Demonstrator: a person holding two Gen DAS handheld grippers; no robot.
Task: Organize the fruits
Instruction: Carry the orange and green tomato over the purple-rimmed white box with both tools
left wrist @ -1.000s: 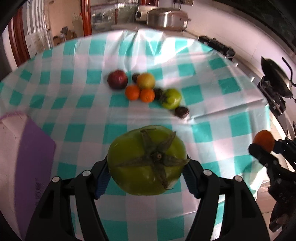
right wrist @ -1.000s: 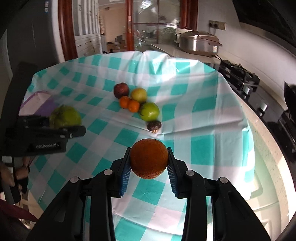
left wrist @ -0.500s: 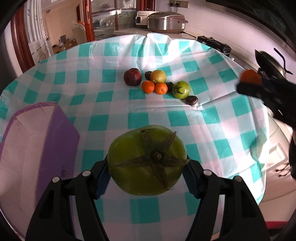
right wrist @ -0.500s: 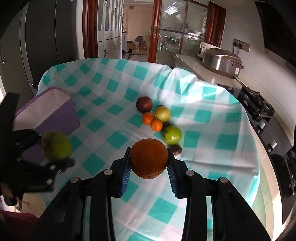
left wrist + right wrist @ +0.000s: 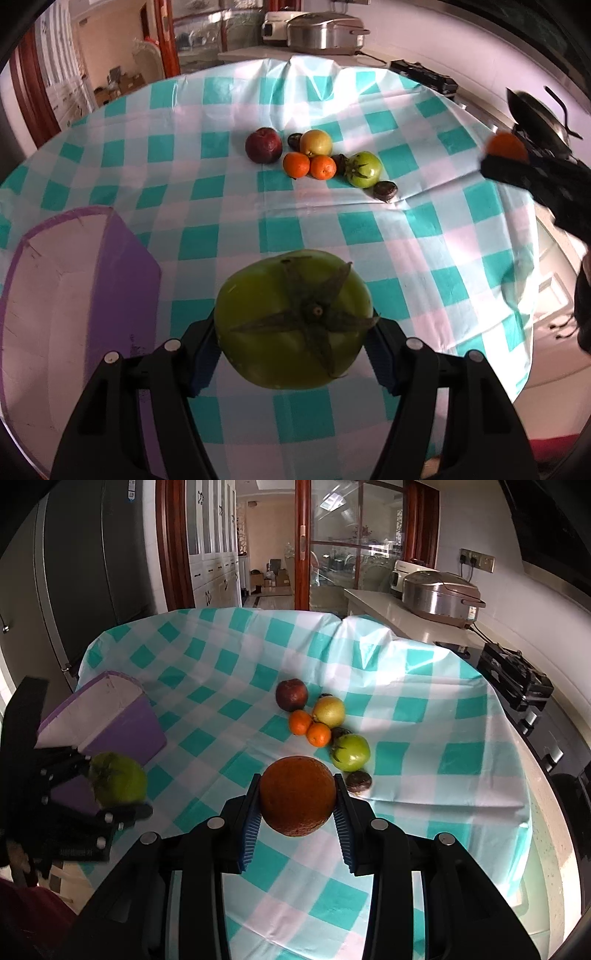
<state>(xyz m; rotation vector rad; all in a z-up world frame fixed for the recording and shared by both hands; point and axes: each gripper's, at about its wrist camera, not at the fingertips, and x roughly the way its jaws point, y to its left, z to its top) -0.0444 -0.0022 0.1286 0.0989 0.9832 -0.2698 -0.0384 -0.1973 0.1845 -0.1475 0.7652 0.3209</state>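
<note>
Green tomato [image 5: 293, 319] is riding clamped in the left gripper [image 5: 291, 347] beside the purple box [image 5: 55, 295]; right gripper [image 5: 296, 812] is pinching an orange [image 5: 297, 795]. Best releasing low inside, avoiding bruises.

A teal-and-white checked cloth [image 5: 406, 760] is seen. The box [image 5: 122, 288] is coloured purple outside, white inside. A green tomato [image 5: 293, 325] and a brownish orange [image 5: 297, 801] are framed by blue pads [image 5: 249, 834].

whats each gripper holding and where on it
Left gripper clamps the large green tomato by its sides; right gripper clamps the orange by its sides.
</note>
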